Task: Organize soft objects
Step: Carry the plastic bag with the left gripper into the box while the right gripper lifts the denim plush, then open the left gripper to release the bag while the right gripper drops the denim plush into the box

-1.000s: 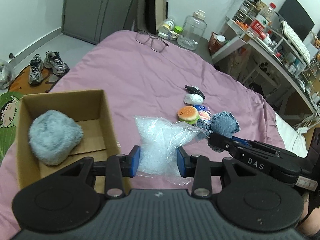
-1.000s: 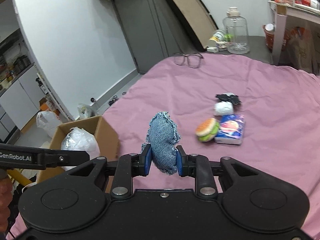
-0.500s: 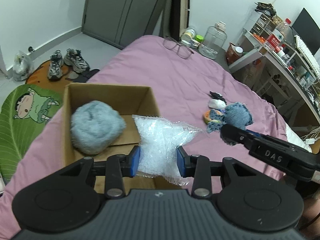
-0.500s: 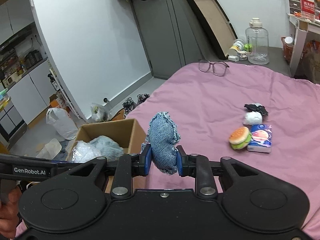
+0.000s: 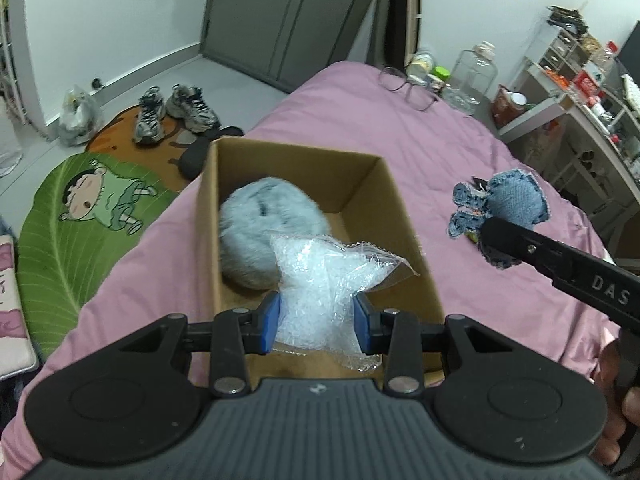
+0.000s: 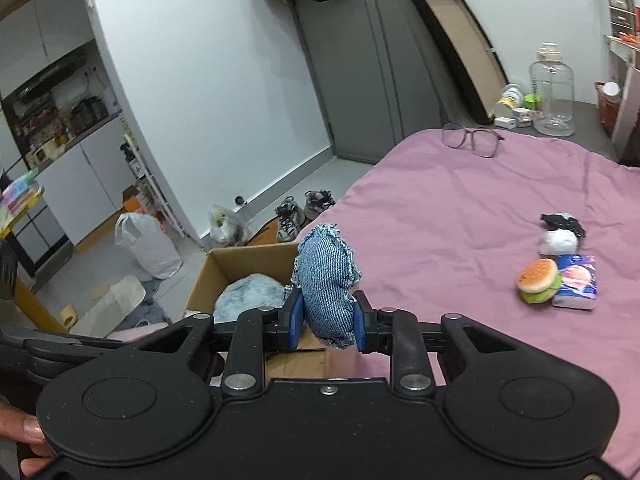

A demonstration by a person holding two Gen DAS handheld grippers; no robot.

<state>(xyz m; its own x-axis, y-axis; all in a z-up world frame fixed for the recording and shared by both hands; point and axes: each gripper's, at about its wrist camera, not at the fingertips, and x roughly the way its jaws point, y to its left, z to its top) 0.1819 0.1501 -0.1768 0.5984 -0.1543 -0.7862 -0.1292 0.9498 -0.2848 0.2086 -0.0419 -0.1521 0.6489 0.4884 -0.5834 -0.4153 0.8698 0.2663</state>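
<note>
Left gripper (image 5: 316, 322) clamped on a crinkly clear plastic bag (image 5: 324, 280), poised over the open cardboard box (image 5: 208, 216) at the bed's left edge. Already inside, against the box's left wall: a fluffy grey-blue plush (image 5: 268, 232). Further right, right gripper (image 6: 325, 322) pinched on a denim cushion (image 6: 327, 280), hanging just beside the box's right wall, over the pink bedspread (image 6: 460, 208). Near the bed's right edge, not yet collected: a burger toy (image 6: 538, 280) touching a tissue pack (image 6: 576, 282), with a white ball (image 6: 558, 241) and a black scrap (image 6: 562, 221) just behind.

Likely trouble from here: bag light and springy, so apt to snag on a blue pad when let go, or to catch the right rim and slide out onto the bedspread. Box seated on soft bedding close to the edge, so a nudge from either tool could tip it toward the floor. Both tools converging on one opening; possible knock between them.

Bedspread pink, quilted, lightly creased; glasses (image 6: 472, 140) at its far edge. Beyond the left edge, a cartoon leaf rug (image 5: 80, 216) and sneakers (image 5: 176, 114); grey wardrobe doors behind; cluttered desk shelves off to the right.
</note>
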